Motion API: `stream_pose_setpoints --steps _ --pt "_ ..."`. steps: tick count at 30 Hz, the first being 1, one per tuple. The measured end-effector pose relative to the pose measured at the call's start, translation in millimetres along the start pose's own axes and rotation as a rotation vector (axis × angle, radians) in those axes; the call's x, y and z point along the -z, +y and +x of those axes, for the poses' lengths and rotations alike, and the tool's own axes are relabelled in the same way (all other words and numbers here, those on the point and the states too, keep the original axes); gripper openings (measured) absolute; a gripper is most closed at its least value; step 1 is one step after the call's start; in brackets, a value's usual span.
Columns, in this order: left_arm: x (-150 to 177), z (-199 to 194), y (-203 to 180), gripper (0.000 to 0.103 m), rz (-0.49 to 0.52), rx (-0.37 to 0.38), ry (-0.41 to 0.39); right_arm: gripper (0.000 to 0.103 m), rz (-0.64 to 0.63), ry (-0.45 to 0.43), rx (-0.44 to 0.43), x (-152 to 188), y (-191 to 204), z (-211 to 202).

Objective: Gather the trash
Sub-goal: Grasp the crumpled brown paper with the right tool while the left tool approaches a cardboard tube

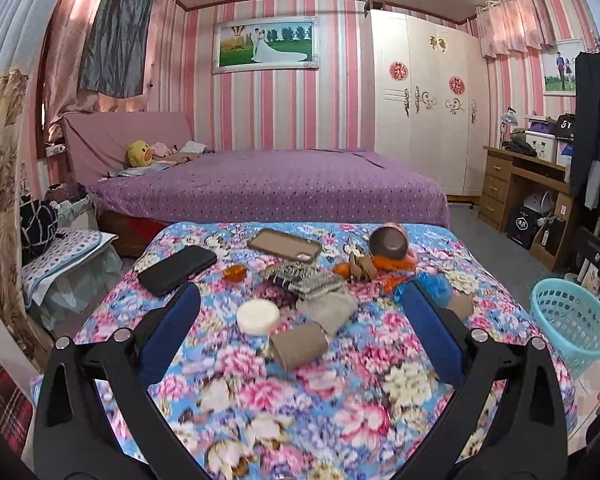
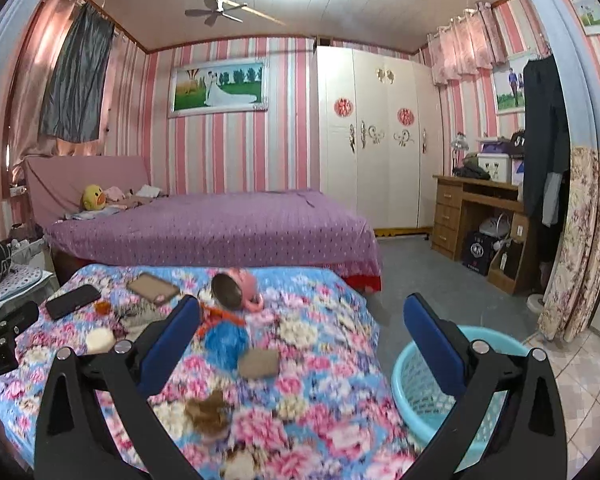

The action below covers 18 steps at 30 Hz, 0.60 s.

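Left wrist view looks along your left gripper (image 1: 300,320), whose blue-padded jaws stand wide apart with nothing between them, poised above a table draped in a blue and pink floral cloth (image 1: 340,420). Just ahead of the jaws lies a short brown cardboard tube (image 1: 298,346) on its side, with a round white lid or disc (image 1: 257,317) just beside it to the left and a crumpled grey-brown wad (image 1: 328,307) touching it from behind. Farther back sit a black phone (image 1: 177,270), a brown phone case (image 1: 284,244), an overturned pink mug (image 1: 389,245), orange peel scraps (image 1: 392,266) and a crumpled blue plastic piece (image 1: 434,286). A pale blue plastic mesh basket (image 1: 572,320) stands on the floor past the table's right edge. Right wrist view shows your right gripper (image 2: 300,336), also wide open and empty, held over the table's right side, with the basket (image 2: 416,392) low and near its right jaw and a flat brown cardboard scrap (image 2: 259,363) on the cloth ahead. Nothing appears collected yet, though the basket's bottom is mostly hidden. You seem to be at the reaching step. Next, you would likely lower the left jaws around the tube, close across its width, and carry it right to the basket, steering clear of the phone, the case and the mug.
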<state>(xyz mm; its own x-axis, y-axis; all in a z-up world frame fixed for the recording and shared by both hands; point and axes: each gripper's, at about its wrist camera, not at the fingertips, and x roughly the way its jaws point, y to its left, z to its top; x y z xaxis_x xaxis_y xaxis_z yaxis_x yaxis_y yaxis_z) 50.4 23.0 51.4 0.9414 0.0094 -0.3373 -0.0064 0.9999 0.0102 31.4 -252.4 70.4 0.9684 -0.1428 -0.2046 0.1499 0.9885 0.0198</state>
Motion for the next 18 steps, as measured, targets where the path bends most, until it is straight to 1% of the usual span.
stream_pose_setpoints --steps 2,4,6,8,10,12,13,14,16,18 --pt "-2.2 7.5 3.7 0.098 -0.007 -0.006 -0.001 0.099 -0.003 -0.006 0.005 -3.2 2.2 8.3" --pt "-1.6 20.6 12.2 0.098 -0.022 0.001 0.023 0.099 0.013 -0.003 -0.003 0.2 2.0 20.3" --pt "2.4 30.5 19.0 0.098 -0.029 0.003 0.047 0.099 0.028 0.019 -0.017 9.7 0.7 30.5" --pt "9.7 42.9 29.9 0.098 -0.029 -0.007 0.074 0.099 0.024 0.048 -0.012 26.9 -0.7 38.1" --pt "13.9 54.4 38.9 0.098 -0.016 -0.029 0.095 0.099 0.019 0.129 -0.009 43.8 -2.0 50.5" --pt "18.4 60.8 46.3 0.098 -0.012 -0.044 0.112 0.099 0.033 0.186 -0.001 51.4 -2.2 58.9" --pt "22.4 65.6 54.0 0.098 -0.027 -0.046 0.131 0.099 0.041 0.210 -0.006 57.4 -2.9 63.8" --pt "24.4 67.5 60.5 0.098 -0.042 -0.041 0.144 0.099 0.044 0.217 -0.012 61.2 -2.9 65.1" --pt "32.4 75.4 72.5 0.098 -0.085 -0.012 0.195 0.099 0.044 0.230 -0.013 68.5 -2.7 69.5" --pt "39.0 81.0 78.0 0.098 -0.097 -0.010 0.225 0.099 0.021 0.269 -0.002 77.9 2.1 77.8"
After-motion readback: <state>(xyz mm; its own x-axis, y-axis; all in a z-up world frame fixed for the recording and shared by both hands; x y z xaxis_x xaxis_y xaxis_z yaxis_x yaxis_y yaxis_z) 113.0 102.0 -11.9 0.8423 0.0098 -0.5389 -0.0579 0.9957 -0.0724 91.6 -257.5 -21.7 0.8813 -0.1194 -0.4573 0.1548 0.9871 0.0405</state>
